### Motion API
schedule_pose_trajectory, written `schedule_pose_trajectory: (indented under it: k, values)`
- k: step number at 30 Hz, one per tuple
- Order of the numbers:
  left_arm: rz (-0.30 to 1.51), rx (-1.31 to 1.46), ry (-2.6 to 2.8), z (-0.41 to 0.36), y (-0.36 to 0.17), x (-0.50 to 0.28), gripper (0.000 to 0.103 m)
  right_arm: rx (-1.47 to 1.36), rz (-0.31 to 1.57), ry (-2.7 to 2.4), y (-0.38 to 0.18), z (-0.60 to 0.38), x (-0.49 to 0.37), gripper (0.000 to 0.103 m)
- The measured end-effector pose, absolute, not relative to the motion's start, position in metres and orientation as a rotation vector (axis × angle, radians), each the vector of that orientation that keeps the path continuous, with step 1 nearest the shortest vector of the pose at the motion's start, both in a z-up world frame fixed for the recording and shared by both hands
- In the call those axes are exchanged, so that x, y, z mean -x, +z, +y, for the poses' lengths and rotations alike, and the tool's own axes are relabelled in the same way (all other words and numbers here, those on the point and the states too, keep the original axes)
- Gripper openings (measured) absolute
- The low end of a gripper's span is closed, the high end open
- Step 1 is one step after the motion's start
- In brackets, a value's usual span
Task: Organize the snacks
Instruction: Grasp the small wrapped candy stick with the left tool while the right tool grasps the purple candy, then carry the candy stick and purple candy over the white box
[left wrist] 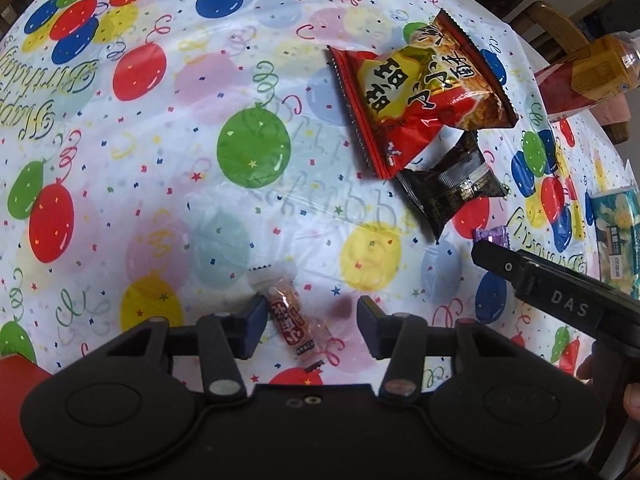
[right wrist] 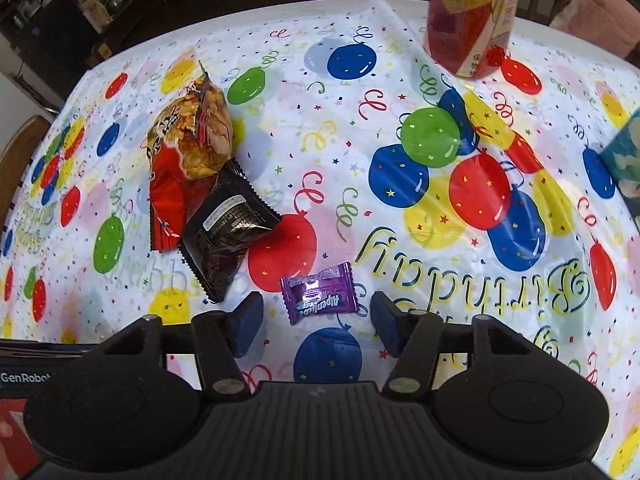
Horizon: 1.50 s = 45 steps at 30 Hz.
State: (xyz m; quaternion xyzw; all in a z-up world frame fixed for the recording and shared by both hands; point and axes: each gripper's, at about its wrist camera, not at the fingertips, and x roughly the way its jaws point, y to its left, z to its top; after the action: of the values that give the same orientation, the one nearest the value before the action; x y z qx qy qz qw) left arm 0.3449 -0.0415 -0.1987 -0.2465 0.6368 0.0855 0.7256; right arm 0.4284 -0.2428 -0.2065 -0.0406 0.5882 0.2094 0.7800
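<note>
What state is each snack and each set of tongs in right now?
Left tongs: open, around the small candy.
Small candy: flat, sealed, ungripped.
Right tongs: open, over the purple candy.
Purple candy: flat, sealed.
Red bag: sealed, overlapping the black packet.
Black packet: sealed.

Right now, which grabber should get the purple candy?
The right gripper. Its open fingers already sit on both sides of the purple candy. The left gripper is open around a small pink-wrapped snack instead, farther from the purple one.
</note>
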Motion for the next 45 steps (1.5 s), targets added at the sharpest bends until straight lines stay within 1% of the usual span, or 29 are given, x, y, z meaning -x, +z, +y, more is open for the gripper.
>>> schedule_pose_trajectory:
  k: [3,5,6,7,9,11,18,27,45]
  values:
    - [1.398,0.531,0.19,-0.041,-0.198,-0.345,0.038,0.11,1.261,0.452,-0.207,-0.239,-0.428,0.056]
    - [1.395,0.532,0.188,-0.04,-0.199,-0.344,0.03,0.132,1.254,0.448,-0.207,-0.237,-0.427,0.052]
    - [1.392,0.532,0.188,-0.04,-0.199,-0.344,0.029,0.144,1.249,0.445,-0.207,-0.236,-0.426,0.049]
    - [1.39,0.533,0.187,-0.038,-0.198,-0.342,0.027,0.158,1.244,0.439,-0.207,-0.235,-0.425,0.043]
    - [1.388,0.532,0.185,-0.037,-0.198,-0.342,0.024,0.187,1.232,0.426,-0.207,-0.233,-0.423,0.035]
    - [1.385,0.531,0.185,-0.035,-0.198,-0.341,0.018,0.178,1.232,0.432,-0.206,-0.234,-0.423,0.03]
    - [1.379,0.535,0.17,-0.035,-0.198,-0.338,0.014,0.137,1.23,0.418,-0.203,-0.24,-0.419,0.021]
    - [1.347,0.53,0.134,-0.034,-0.184,-0.329,0.014,0.068,1.219,0.418,-0.182,-0.256,-0.401,0.021]
    - [1.237,0.436,-0.021,-0.038,-0.119,-0.289,0.014,0.02,1.121,0.468,-0.098,-0.26,-0.307,0.021]
